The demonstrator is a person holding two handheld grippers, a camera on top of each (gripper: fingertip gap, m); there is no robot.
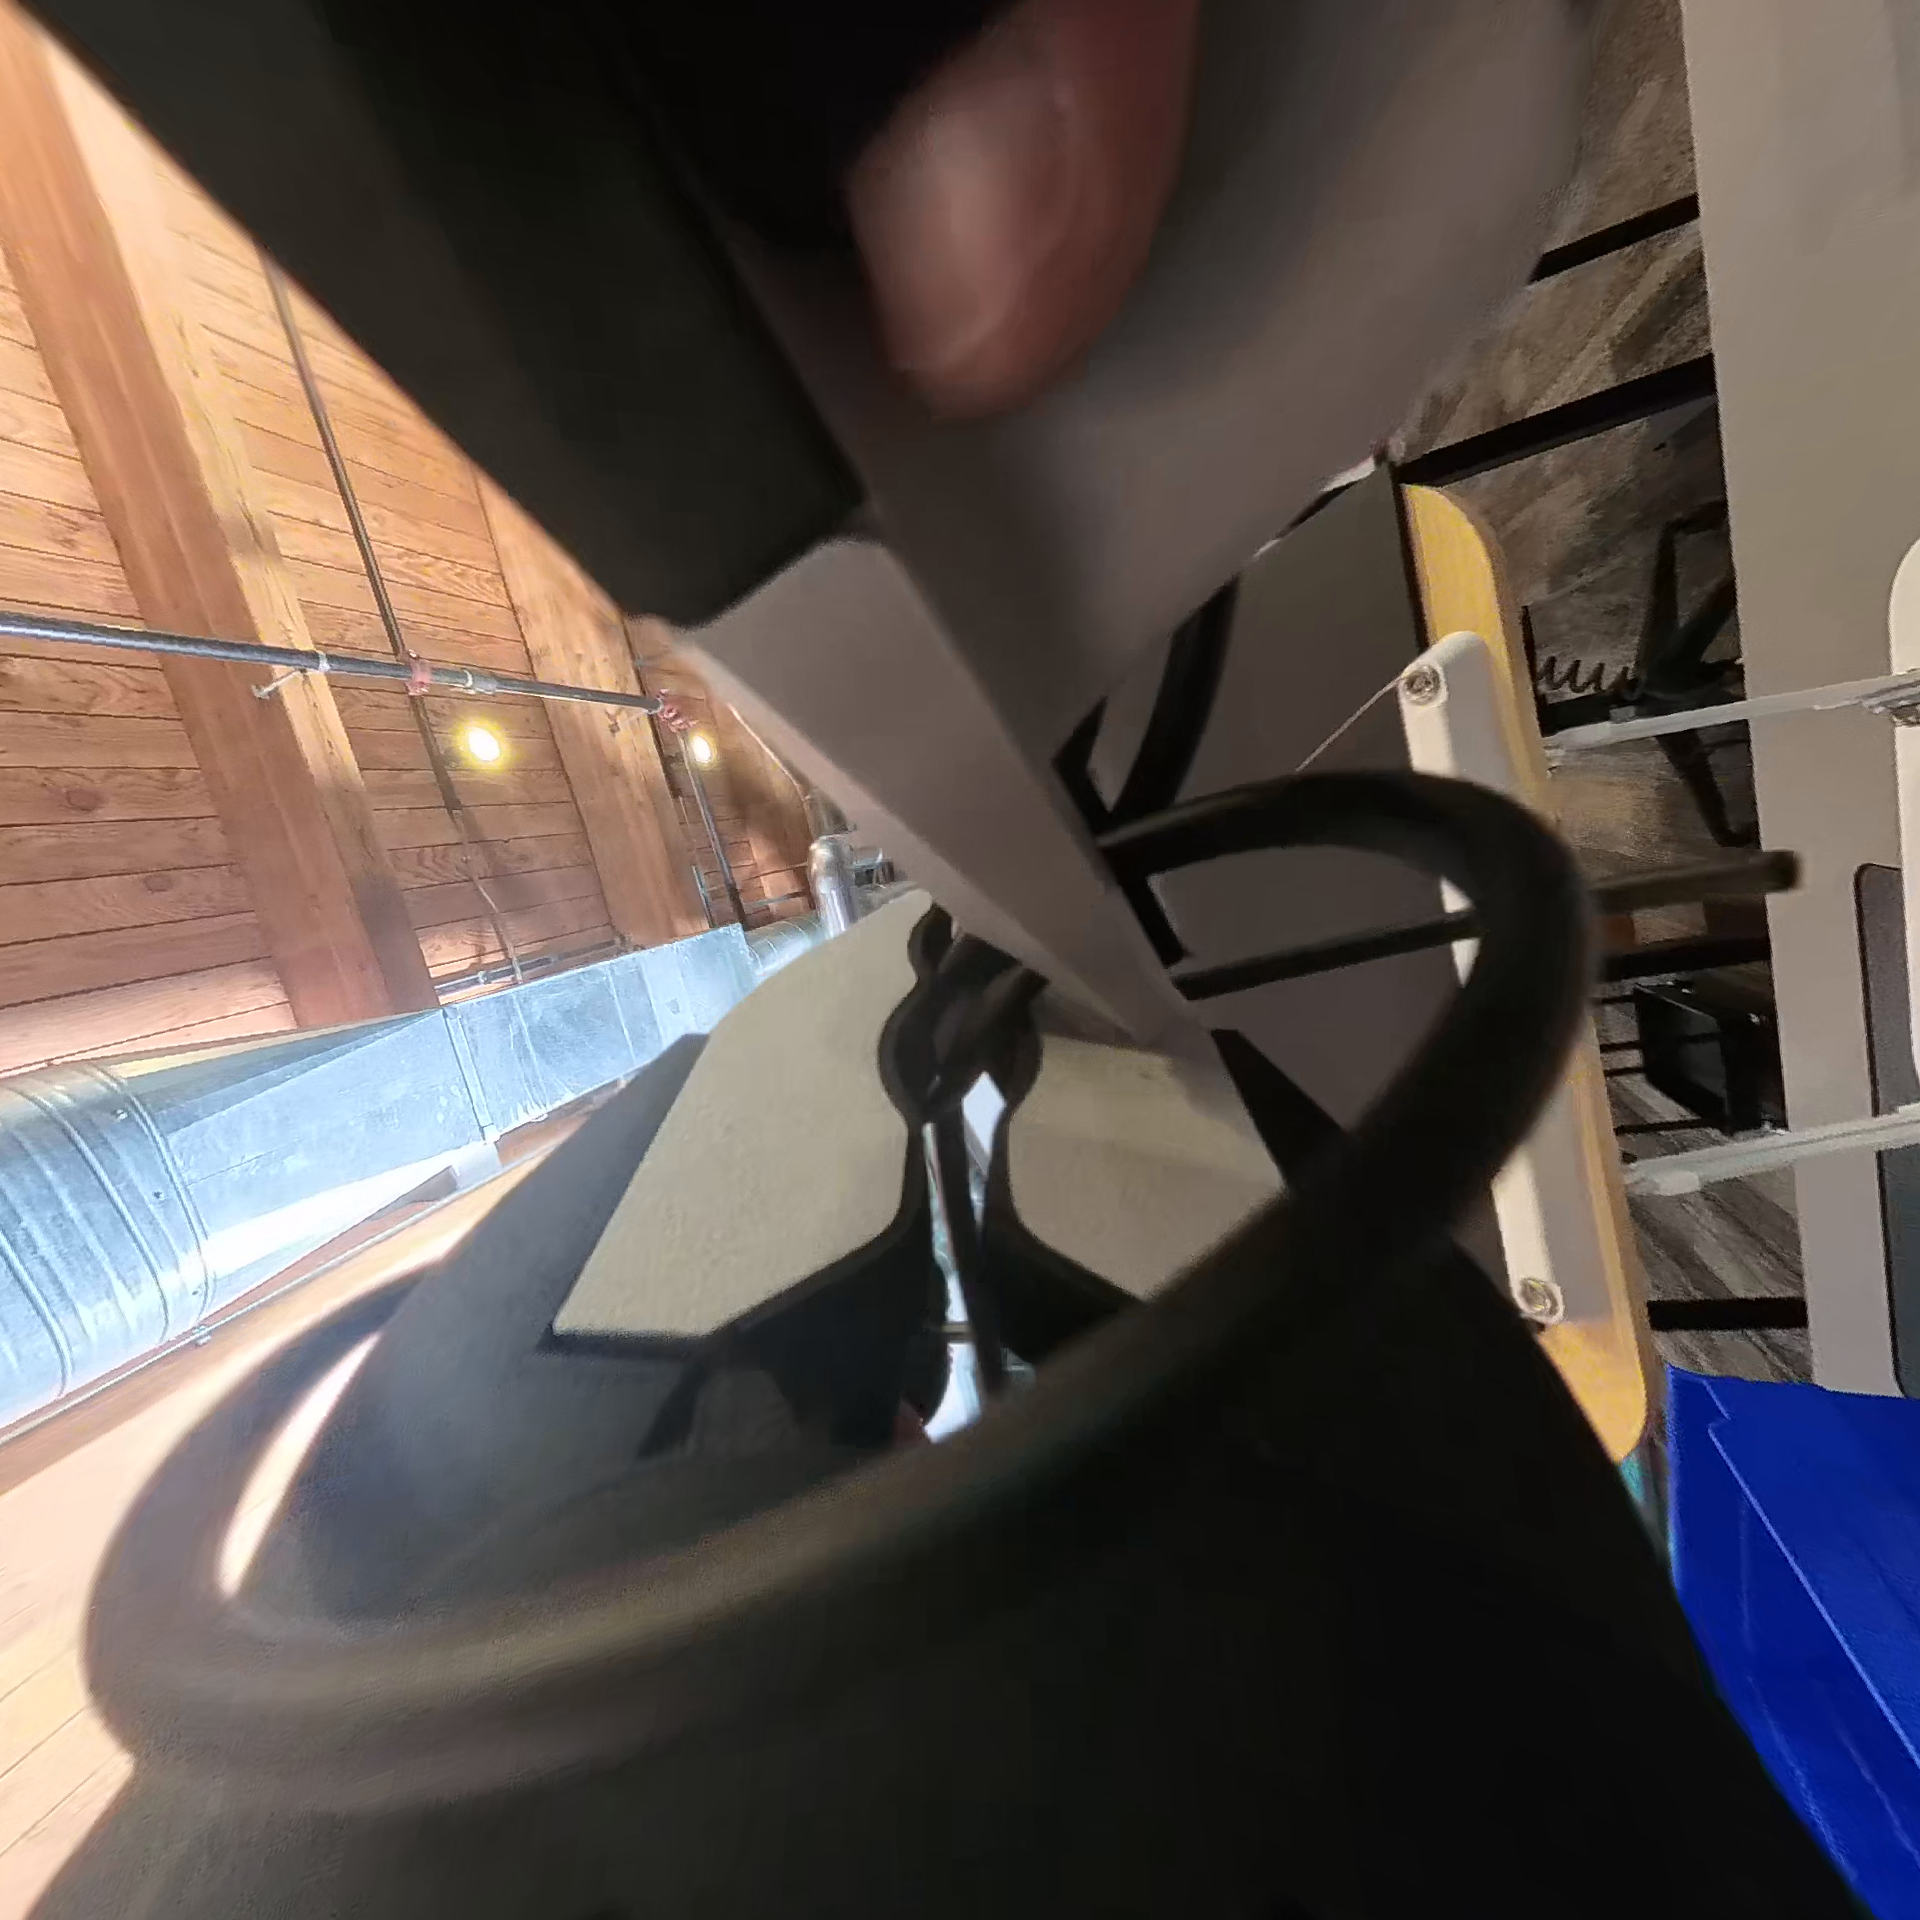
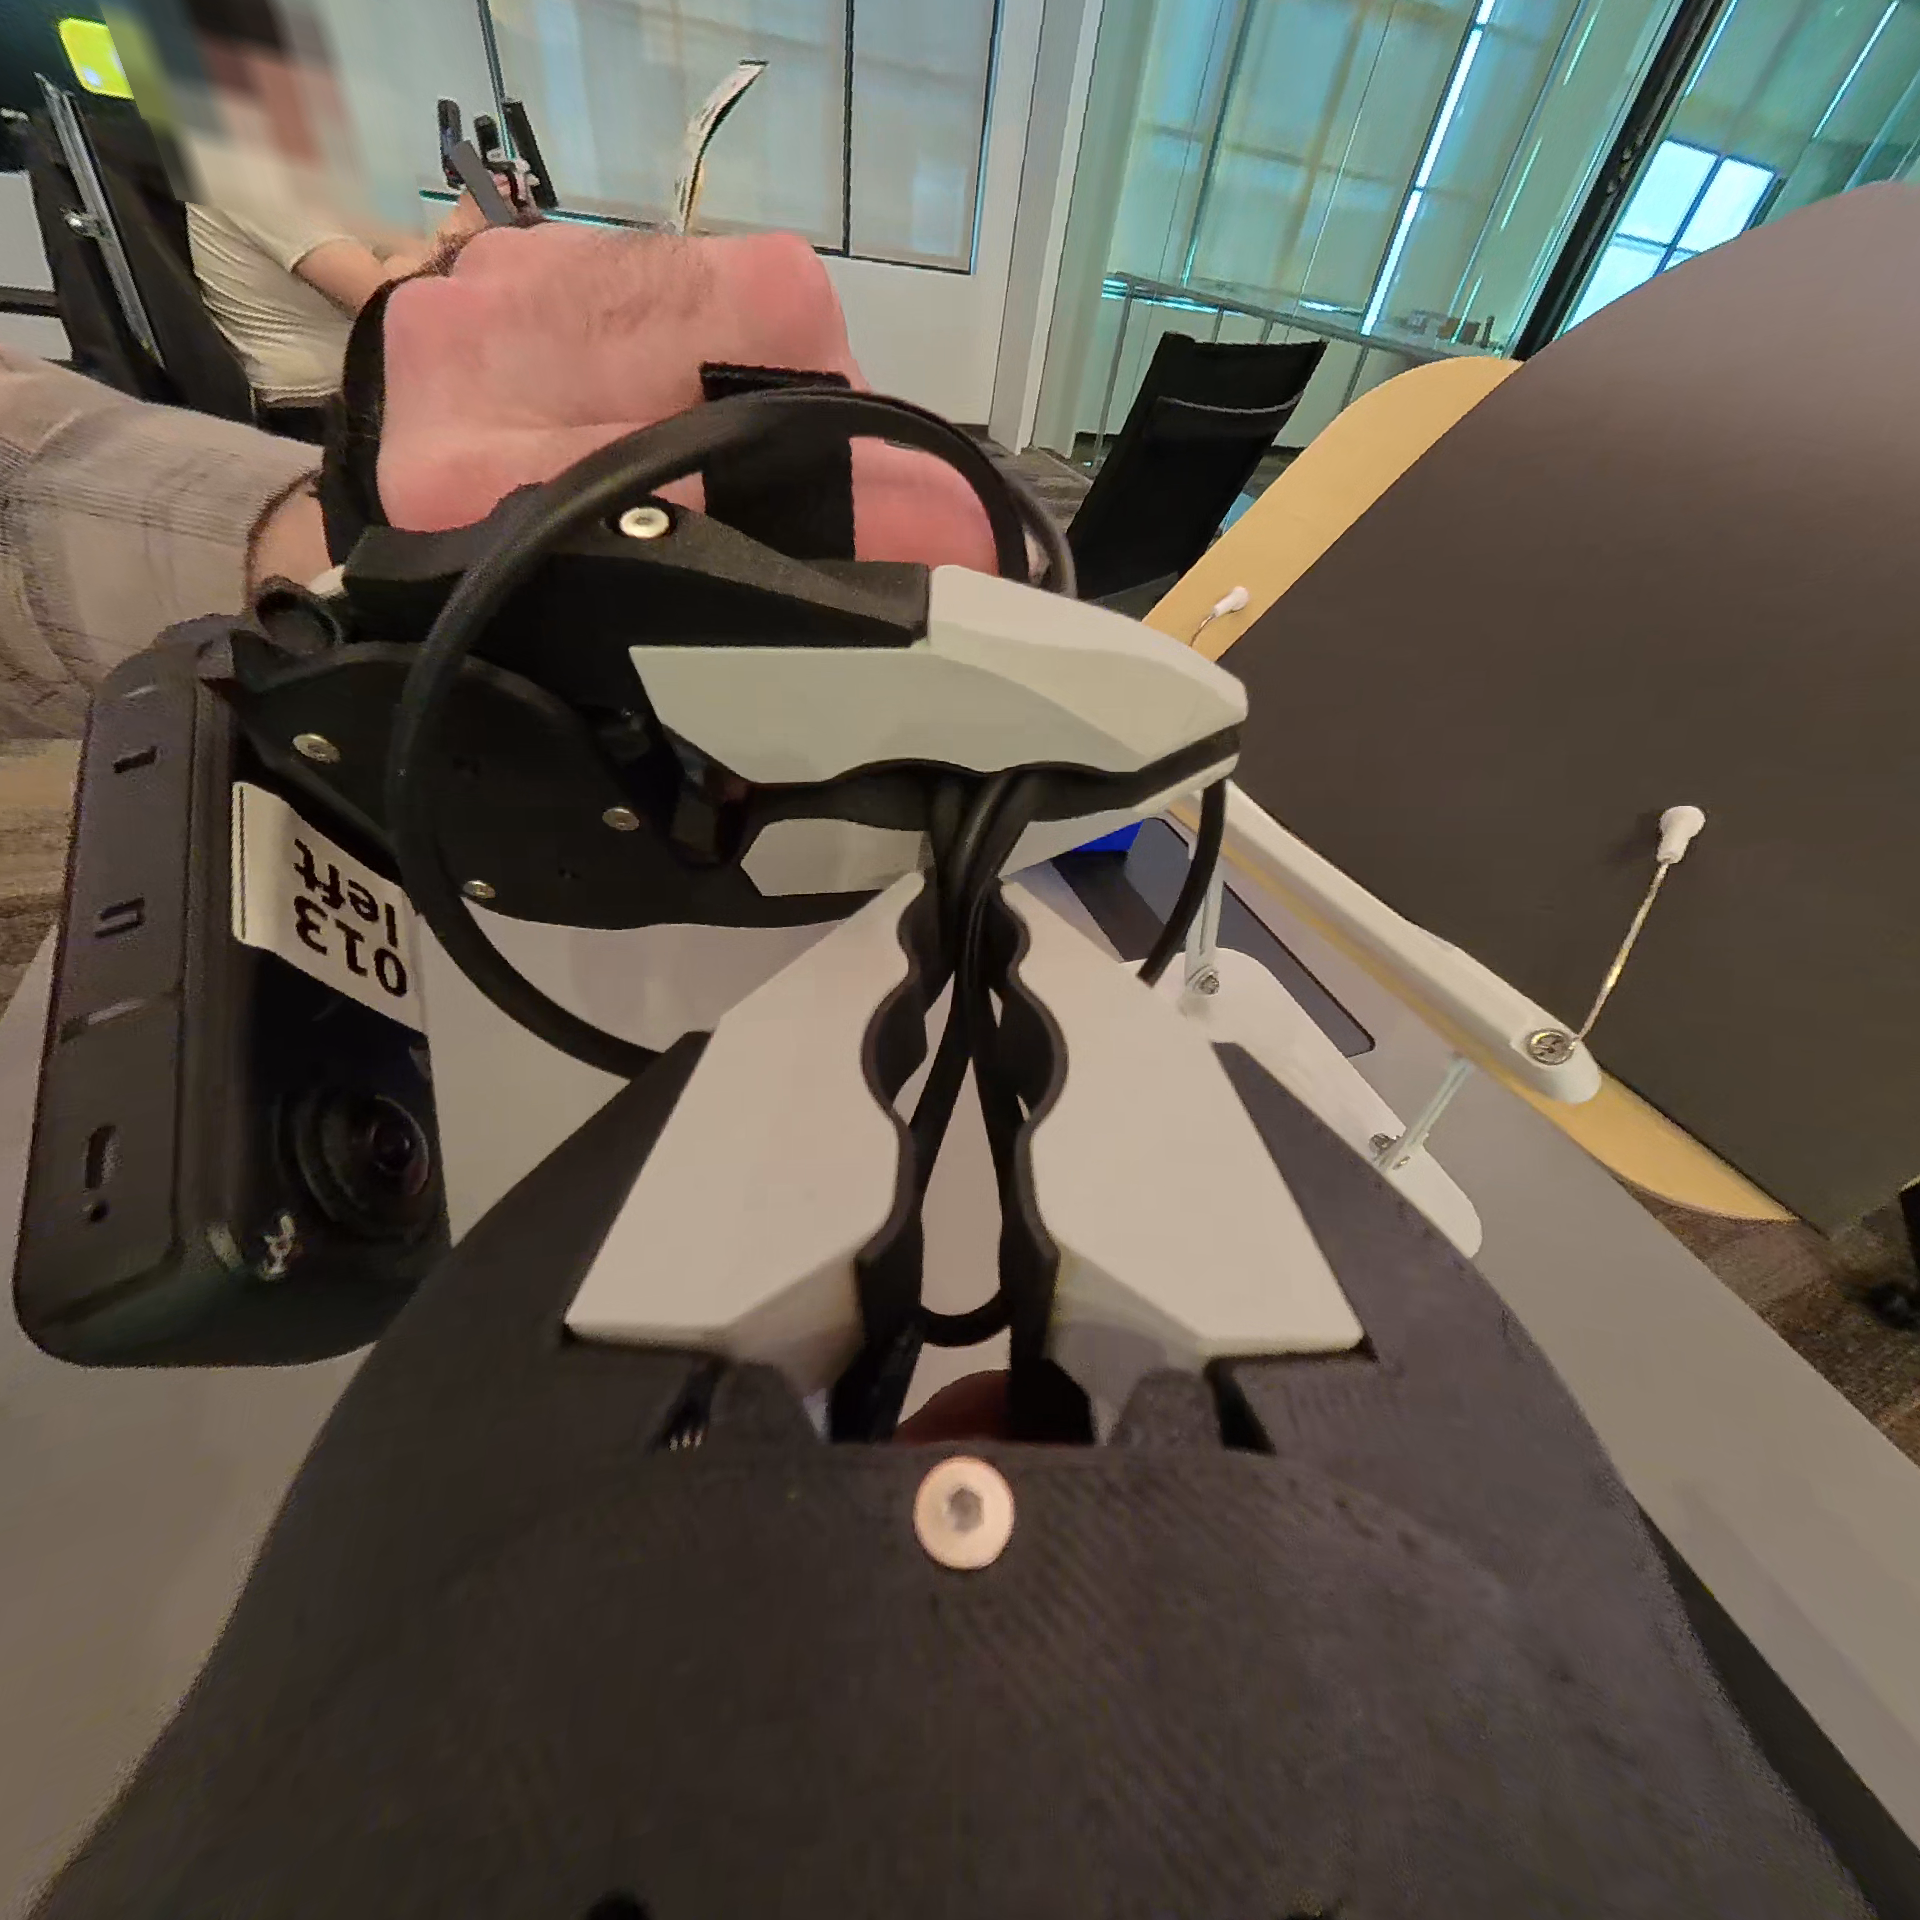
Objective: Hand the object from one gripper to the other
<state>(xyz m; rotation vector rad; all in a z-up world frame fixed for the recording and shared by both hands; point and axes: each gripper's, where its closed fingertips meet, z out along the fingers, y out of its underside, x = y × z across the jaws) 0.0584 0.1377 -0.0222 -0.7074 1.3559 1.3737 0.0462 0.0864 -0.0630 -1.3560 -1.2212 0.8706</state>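
A coiled black cable hangs between both grippers. My right gripper fills the lower part of the right wrist view; its white fingers with wavy black pads are shut on several cable strands. My left gripper lies on its side just above it, held by a hand, and is also shut on the cable. In the left wrist view a blurred cable loop hides much of the frame. There my left gripper pinches the cable, and the right gripper's grey finger crosses over its tip.
A grey table lies below. A dark grey divider panel on white brackets stands to the right. A blue bin sits at the table's far side. A black chair and a seated person are behind. Spacing between my two grippers at the tips: around 6 centimetres.
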